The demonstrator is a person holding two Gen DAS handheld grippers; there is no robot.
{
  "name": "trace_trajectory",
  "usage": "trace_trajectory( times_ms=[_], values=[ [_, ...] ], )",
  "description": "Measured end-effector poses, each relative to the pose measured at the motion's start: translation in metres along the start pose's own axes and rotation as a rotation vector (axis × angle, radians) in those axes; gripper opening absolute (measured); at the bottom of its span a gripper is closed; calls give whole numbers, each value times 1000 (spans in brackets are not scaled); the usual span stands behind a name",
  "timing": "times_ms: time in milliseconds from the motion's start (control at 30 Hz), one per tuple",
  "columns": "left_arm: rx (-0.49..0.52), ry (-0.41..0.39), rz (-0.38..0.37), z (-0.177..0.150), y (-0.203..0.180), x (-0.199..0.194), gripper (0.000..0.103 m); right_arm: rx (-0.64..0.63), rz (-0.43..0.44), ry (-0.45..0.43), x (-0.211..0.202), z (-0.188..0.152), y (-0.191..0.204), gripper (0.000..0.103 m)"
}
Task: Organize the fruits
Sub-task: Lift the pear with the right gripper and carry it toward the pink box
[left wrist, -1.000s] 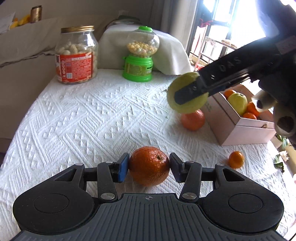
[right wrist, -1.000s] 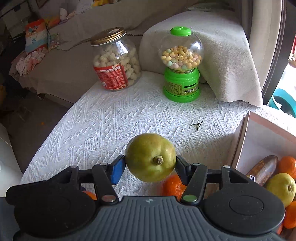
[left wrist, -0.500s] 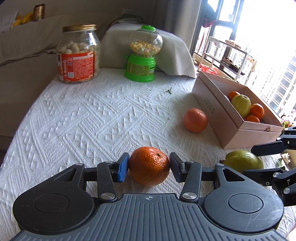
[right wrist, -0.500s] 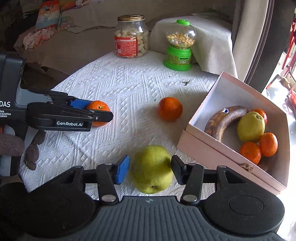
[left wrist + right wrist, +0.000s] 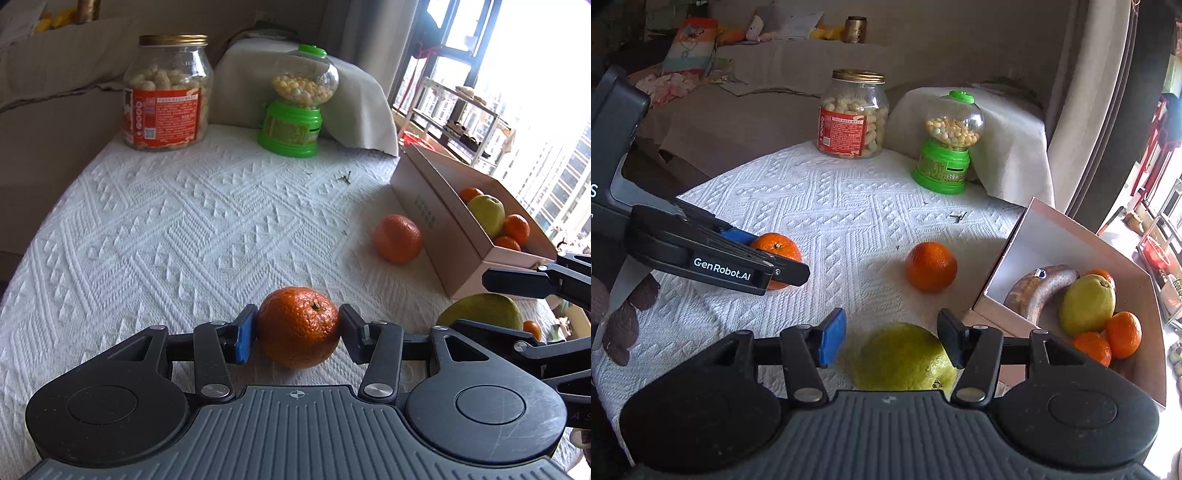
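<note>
Right tool spreading, I'm letting green pear loose on counter; left tool pinching orange. I'm judging next: carrying it toward box at 2 o'clock.

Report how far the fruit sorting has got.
Done: the pink box already holds a banana, a lemon and several small oranges. In hand: the left gripper is clamped on an orange resting on the cloth; the right gripper has its jaws opening around a green pear beside the box. Left: those two, plus a loose orange on the cloth.
</note>
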State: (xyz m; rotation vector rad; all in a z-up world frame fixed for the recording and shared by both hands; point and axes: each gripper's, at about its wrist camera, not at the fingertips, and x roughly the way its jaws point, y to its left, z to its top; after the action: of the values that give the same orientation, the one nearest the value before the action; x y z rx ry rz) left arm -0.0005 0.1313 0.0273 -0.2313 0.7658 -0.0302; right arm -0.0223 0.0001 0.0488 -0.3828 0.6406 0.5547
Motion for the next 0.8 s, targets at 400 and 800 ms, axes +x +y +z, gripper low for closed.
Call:
trace_trajectory(
  times_ms=[400,800],
  values=[
    [6,-8,15,0,-3,1,53,238,6,-46,-45,-35,-41,80],
    [32,3,7,-5,-11,-5,53,-105,-197,13,7,-25,14,71]
  ],
)
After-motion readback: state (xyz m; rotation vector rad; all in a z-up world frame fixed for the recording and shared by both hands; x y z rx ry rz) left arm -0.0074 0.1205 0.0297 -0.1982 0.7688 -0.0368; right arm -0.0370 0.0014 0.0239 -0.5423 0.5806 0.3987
